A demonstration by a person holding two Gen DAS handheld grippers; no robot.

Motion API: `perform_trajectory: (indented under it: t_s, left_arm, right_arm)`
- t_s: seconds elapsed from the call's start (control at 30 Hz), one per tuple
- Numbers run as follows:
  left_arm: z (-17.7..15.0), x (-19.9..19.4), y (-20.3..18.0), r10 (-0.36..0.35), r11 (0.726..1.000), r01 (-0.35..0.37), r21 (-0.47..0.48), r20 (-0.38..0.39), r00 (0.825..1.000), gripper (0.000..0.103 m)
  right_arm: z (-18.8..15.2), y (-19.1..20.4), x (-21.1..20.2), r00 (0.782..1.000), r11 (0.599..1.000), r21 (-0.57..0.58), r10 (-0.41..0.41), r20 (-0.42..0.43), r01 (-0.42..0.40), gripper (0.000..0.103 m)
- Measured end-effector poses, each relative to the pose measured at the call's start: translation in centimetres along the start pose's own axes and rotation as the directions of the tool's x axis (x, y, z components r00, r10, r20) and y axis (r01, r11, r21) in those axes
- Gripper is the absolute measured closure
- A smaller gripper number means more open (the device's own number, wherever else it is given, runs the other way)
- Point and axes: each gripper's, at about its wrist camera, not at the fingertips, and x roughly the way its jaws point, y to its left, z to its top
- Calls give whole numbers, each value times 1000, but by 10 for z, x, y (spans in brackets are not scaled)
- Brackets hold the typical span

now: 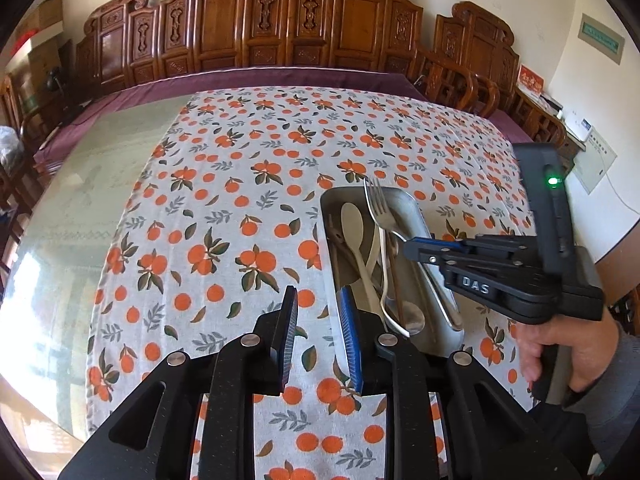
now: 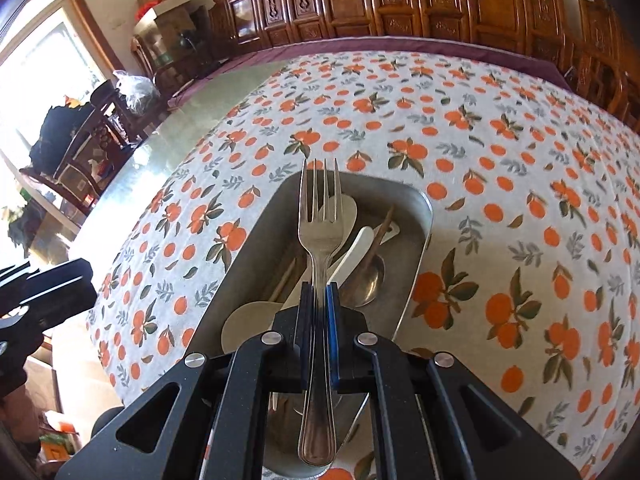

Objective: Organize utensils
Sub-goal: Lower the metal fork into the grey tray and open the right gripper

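A metal tray (image 1: 416, 216) (image 2: 420, 208) sits on the orange-print tablecloth and holds pale spoons (image 1: 354, 224) (image 2: 348, 208), a metal spoon (image 2: 366, 276) and other utensils. My right gripper (image 2: 319, 292) (image 1: 412, 248) is shut on a metal fork (image 2: 320, 224) (image 1: 378, 204), holding it by the handle above the tray, tines pointing away. My left gripper (image 1: 318, 308) is open and empty, low over the cloth just left of the tray's near end.
The tablecloth (image 1: 248, 184) covers most of a glass-topped table (image 1: 80, 208). Carved wooden chairs (image 1: 280, 20) line the far side. More chairs and clutter (image 2: 92, 128) stand at the left by a window.
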Motion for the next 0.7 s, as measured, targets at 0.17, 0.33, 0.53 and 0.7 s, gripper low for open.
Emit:
perform_trajectory:
  t_s: [0.17,0.33,0.53,0.7]
  left_arm:
    - [-3,-3,1,-2,1000,2,-7,4,1000,81]
    - [-4,-8,1,6,1000,-6,-9,14,1000,80]
    - [-5,-17,-2,22,1000,-22,-2,31,999,76]
    - [-5,-26,-8,29,1000,-29,-1,51,998,69]
  right_arm:
    - [-6,1,13,1000,1000,-1,-4,-27,4,95]
    - [-12,3,22,999,1000,-15,-17,-41,16,94]
    - [-15,4,16,1000,1000,-29,-13,-26,12,93]
    - [-20,5,-12,999,998,-54,-21,25,22,93]
